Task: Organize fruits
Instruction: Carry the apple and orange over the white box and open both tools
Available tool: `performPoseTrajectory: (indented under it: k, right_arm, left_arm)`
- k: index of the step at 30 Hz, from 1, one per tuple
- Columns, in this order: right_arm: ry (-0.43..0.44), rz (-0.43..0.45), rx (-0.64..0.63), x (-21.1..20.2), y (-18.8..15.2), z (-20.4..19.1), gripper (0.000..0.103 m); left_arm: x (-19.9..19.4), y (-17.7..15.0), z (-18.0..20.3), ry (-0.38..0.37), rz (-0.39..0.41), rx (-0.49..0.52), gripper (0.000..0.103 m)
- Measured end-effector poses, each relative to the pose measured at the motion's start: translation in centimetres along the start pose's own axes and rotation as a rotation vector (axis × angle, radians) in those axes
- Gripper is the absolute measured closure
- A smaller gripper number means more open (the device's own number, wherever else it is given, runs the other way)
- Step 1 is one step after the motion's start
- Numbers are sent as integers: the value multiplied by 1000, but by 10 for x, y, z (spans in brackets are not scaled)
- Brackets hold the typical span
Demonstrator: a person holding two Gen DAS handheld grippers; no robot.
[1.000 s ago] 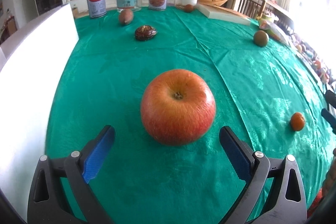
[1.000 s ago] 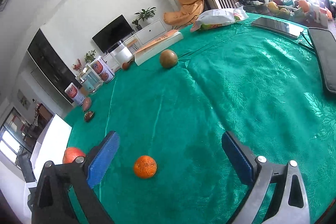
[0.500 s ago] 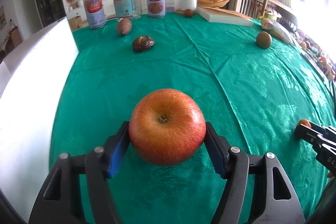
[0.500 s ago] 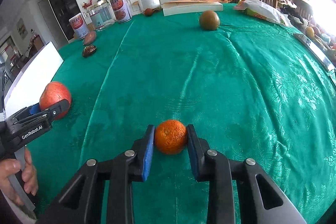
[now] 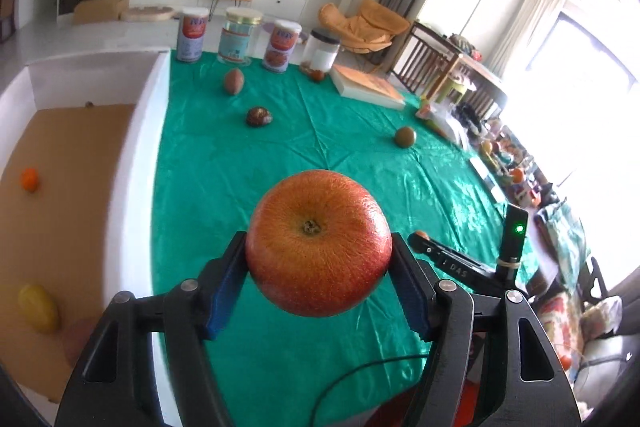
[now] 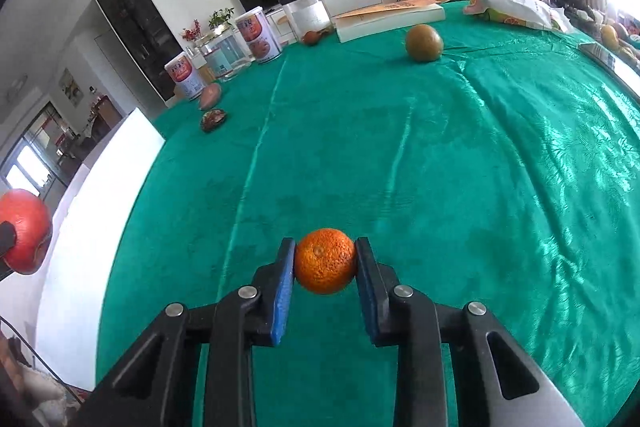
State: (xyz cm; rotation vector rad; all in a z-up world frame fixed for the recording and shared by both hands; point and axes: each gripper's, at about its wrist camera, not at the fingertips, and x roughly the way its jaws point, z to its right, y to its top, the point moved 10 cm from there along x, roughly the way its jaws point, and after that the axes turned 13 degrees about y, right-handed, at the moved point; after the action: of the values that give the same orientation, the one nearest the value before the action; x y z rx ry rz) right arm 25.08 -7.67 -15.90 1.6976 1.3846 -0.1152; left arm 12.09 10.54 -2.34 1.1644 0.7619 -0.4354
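Note:
My left gripper (image 5: 319, 285) is shut on a large red apple (image 5: 318, 243) and holds it above the green tablecloth (image 5: 360, 155), beside a white box (image 5: 140, 163). The apple also shows at the left edge of the right wrist view (image 6: 22, 237). My right gripper (image 6: 325, 273) is shut on a small orange mandarin (image 6: 325, 261), lifted just over the cloth. In the box lie a small orange fruit (image 5: 29, 179) and a yellow fruit (image 5: 38, 308). On the cloth lie a green-brown round fruit (image 6: 424, 43), a dark brown fruit (image 6: 214, 119) and a reddish-brown fruit (image 6: 210, 95).
Several cans and jars (image 5: 236, 41) stand along the table's far edge, with a flat book-like box (image 5: 368, 85) to their right. A snack bag (image 6: 516, 9) and other clutter lie at the far right. The white box wall (image 6: 100, 195) borders the left side.
Both grippers closed on their fruit, the left on the apple and the right on the mandarin, then lifted them off the cloth. The left gripper rose enough that the box interior shows.

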Motion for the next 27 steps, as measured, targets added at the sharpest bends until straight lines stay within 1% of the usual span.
performPoseTrajectory:
  k: [1,3,5,8,10,12,13,16,19,21,22,23,24,25,26,27]
  right_arm:
    - [42,-11,-7,4,-2,-20,74]
    - [116,-43,-61,17,-5,-70,74]
    - [219,-86,-113,30,-8,-131,74]
    - [356,-165,-228,51,-19,-230,73]
    - [432,-244,-297,68,-36,-290,73]
    - [485,-330,-351,88,-59,-337,73]
    - [494,-366,-377,99,-72,-353,73]
    - [466,-447,-459,131,-106,-381,73]
    - [451,-498,-480,152,-129,-388,72]
    - [435,-510,-498,161,-138,-389,71]
    - [431,-511,-507,163,-140,-389,64]
    - [425,-505,-516,164,-141,-388,56]
    - [418,-492,-524,164,-138,-386,53]
    - [413,-474,-528,162,-134,-383,50]
    - [414,-453,-524,157,-128,-379,45]
    - [417,-429,-517,151,-121,-375,42]
  left_arm:
    - [-16,2,-13,19,18,-4,33]
    - [-39,4,-43,72,40,-20,33]
    - [-50,4,-78,132,37,-56,33]
    - [-46,-3,-138,251,13,-117,33]
    - [-36,-15,-180,349,-19,-157,33]
    - [-23,-30,-217,426,-59,-207,33]
    - [-18,-37,-233,450,-79,-234,33]
    - [-6,-58,-269,498,-134,-300,33]
    - [-1,-71,-289,528,-162,-319,33]
    - [2,-77,-296,547,-182,-323,32]
    - [3,-78,-298,549,-190,-331,32]
    - [1,-76,-298,545,-175,-336,30]
    - [-2,-71,-297,545,-146,-327,27]
    - [-5,-66,-296,571,-127,-308,18]
    - [-9,-60,-295,600,-105,-288,14]
    - [-12,-54,-291,611,-83,-272,14]
